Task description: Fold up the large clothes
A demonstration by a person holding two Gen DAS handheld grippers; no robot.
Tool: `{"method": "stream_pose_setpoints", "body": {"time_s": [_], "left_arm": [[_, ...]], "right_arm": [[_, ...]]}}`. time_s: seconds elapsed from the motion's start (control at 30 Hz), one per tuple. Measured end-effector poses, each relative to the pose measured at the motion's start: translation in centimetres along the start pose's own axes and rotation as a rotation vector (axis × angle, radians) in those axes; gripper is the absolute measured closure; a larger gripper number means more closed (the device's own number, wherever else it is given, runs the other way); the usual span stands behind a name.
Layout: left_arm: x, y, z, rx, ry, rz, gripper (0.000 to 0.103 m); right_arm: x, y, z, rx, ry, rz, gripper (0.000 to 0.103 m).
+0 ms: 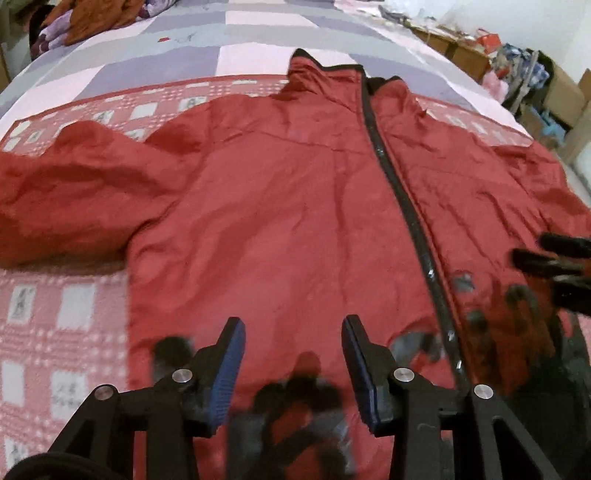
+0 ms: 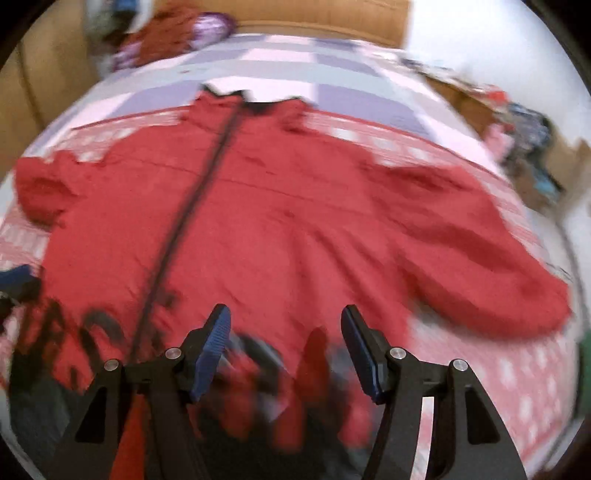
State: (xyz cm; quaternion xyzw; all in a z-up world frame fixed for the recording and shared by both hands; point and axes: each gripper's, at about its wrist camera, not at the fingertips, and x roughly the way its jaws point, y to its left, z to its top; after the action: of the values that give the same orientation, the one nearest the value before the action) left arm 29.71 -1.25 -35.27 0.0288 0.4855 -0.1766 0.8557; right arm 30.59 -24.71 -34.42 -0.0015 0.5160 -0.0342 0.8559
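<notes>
A large red jacket (image 1: 280, 206) with a black zipper (image 1: 402, 199) lies front up and spread flat on the bed, collar at the far end, sleeves out to both sides. My left gripper (image 1: 293, 332) is open and empty above the jacket's hem, left of the zipper. My right gripper (image 2: 286, 321) is open and empty above the hem, right of the zipper (image 2: 184, 218); the jacket (image 2: 295, 221) fills that blurred view. The right gripper's black fingers (image 1: 554, 258) show at the right edge of the left wrist view. The hem has a dark printed pattern.
The bed has a red-and-white checked blanket (image 1: 55, 314) over a pink and purple checked sheet (image 1: 221, 55). A pile of brown and purple clothes (image 1: 92, 22) lies at the far left corner. Cardboard boxes and clutter (image 1: 535, 81) stand beside the bed at right.
</notes>
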Motion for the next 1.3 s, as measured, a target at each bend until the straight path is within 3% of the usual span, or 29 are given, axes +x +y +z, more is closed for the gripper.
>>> {"method": "stream_pose_setpoints", "body": {"time_s": [0.07, 0.17, 0.3, 0.47, 0.57, 0.63, 0.73, 0.97, 1.1, 1.13, 1.17, 1.2, 1.3], "left_arm": [[1.2, -0.7, -0.3, -0.019, 0.028, 0.017, 0.056], [2.4, -2.2, -0.8, -0.029, 0.066, 0.045, 0.056], [2.7, -4.8, -0.9, -0.017, 0.061, 0.061, 0.056], [3.5, -8.5, -0.2, -0.013, 0.061, 0.068, 0.056], [4.1, -10.9, -0.2, 0.001, 0.081, 0.077, 0.056], [4.1, -12.0, -0.4, 0.013, 0.092, 0.081, 0.056], [4.1, -13.7, -0.9, 0.044, 0.102, 0.089, 0.056], [3.9, -15.8, -1.1, 0.082, 0.113, 0.102, 0.056], [3.9, -16.2, -1.2, 0.099, 0.121, 0.11, 0.056], [3.9, -16.2, -1.2, 0.098, 0.123, 0.111, 0.056], [3.8, -16.1, -1.3, 0.096, 0.123, 0.113, 0.056], [3.8, -16.0, -1.3, 0.094, 0.122, 0.113, 0.056], [3.6, -15.5, -1.3, 0.092, 0.122, 0.113, 0.056]], "right_arm": [[3.2, 0.2, 0.9, -0.049, 0.053, 0.012, 0.039], [5.7, -4.7, 0.3, 0.006, 0.088, -0.057, 0.039], [3.1, -14.1, -2.4, 0.173, 0.045, -0.174, 0.039], [-0.2, -27.7, -7.2, 0.393, 0.067, -0.361, 0.037], [-2.0, -36.0, -9.3, 0.6, 0.076, -0.4, 0.037], [-2.8, -40.8, -10.6, 0.753, 0.058, -0.396, 0.037], [-3.9, -44.9, -12.2, 0.885, 0.043, -0.355, 0.037], [0.1, -50.6, -12.4, 1.059, 0.084, -0.245, 0.037], [2.9, -51.6, -13.0, 1.146, 0.115, -0.142, 0.037], [2.9, -51.5, -12.6, 1.126, 0.074, -0.123, 0.043], [2.8, -51.5, -12.4, 1.109, 0.047, -0.111, 0.074], [2.8, -51.6, -12.2, 1.104, 0.036, -0.106, 0.083], [1.2, -52.3, -11.6, 1.077, -0.019, -0.19, 0.09]]}}
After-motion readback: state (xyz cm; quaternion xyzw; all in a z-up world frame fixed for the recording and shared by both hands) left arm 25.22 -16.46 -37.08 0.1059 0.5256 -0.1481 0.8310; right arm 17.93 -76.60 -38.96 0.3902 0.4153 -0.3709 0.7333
